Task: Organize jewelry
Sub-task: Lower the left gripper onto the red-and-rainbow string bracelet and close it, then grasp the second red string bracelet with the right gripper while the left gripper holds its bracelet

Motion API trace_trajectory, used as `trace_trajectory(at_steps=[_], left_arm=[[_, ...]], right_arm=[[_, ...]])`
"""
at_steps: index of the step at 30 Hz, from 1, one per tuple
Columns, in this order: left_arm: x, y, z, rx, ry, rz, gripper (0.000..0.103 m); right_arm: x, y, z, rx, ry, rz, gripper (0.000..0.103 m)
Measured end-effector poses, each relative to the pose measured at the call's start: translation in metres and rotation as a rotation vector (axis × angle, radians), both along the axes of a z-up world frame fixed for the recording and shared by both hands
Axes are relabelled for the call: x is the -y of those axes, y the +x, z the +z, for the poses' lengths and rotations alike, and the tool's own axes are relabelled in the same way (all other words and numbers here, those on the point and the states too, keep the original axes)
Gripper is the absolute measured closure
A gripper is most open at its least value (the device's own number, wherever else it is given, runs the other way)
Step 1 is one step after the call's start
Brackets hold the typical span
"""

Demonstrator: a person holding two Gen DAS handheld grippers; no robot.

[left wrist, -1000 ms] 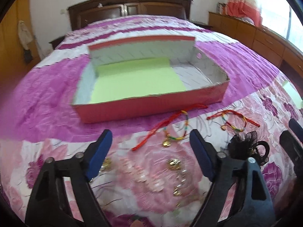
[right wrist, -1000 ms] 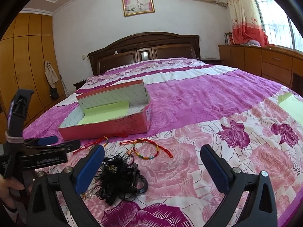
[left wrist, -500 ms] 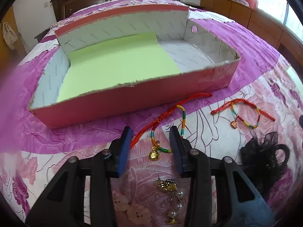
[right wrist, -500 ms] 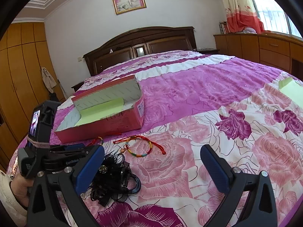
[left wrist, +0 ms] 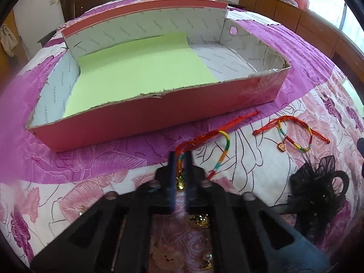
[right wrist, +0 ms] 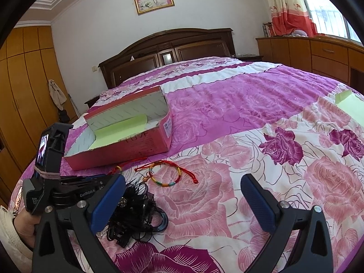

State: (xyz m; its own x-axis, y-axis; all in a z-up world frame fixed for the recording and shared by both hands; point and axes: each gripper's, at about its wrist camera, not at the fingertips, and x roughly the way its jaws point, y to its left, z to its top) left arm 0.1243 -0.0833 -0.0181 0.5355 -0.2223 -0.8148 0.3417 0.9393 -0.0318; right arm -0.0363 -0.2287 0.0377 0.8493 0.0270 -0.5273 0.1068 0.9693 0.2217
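My left gripper (left wrist: 180, 159) is shut on a rainbow cord bracelet (left wrist: 224, 152) with a gold charm, which lies on the bedspread just in front of the open red box (left wrist: 159, 111). The box has a green sheet (left wrist: 141, 72) on its floor. A second rainbow bracelet (left wrist: 293, 134) lies to the right and shows in the right wrist view (right wrist: 168, 175). A black hair tie (left wrist: 318, 186) lies further right. My right gripper (right wrist: 182, 198) is open and empty, above the bedspread, with the black hair tie (right wrist: 134, 213) by its left finger.
Gold and pearl earrings (left wrist: 200, 220) lie under my left gripper. The left gripper and the hand holding it show in the right wrist view (right wrist: 56, 188). A green sheet (right wrist: 350, 107) lies at the bed's right edge. The headboard (right wrist: 168, 50) stands at the back.
My left gripper has moved forward and down to the near bracelet and closed on its cord. The right gripper has stayed open and nearly still.
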Motion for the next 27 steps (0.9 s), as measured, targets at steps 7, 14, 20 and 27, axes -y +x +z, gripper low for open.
trace_trajectory(at_steps=[7,14,20,27], left_arm=[[-0.009,-0.011,0.011,0.006,-0.038,-0.002,0.103],[-0.028,-0.022,0.032,0.039,-0.094,0.022,0.103],[-0.036,-0.025,0.042,0.072,-0.093,0.05,0.103],[-0.051,-0.033,0.046,0.102,-0.093,0.075,0.103]], right_arm=[[-0.001,0.0,-0.001,-0.017,0.003,0.008,0.0],[-0.003,0.005,0.003,-0.056,0.001,0.029,0.0],[-0.007,0.019,0.011,-0.088,-0.012,0.067,0.007],[-0.006,0.047,0.016,-0.118,-0.009,0.088,0.019]])
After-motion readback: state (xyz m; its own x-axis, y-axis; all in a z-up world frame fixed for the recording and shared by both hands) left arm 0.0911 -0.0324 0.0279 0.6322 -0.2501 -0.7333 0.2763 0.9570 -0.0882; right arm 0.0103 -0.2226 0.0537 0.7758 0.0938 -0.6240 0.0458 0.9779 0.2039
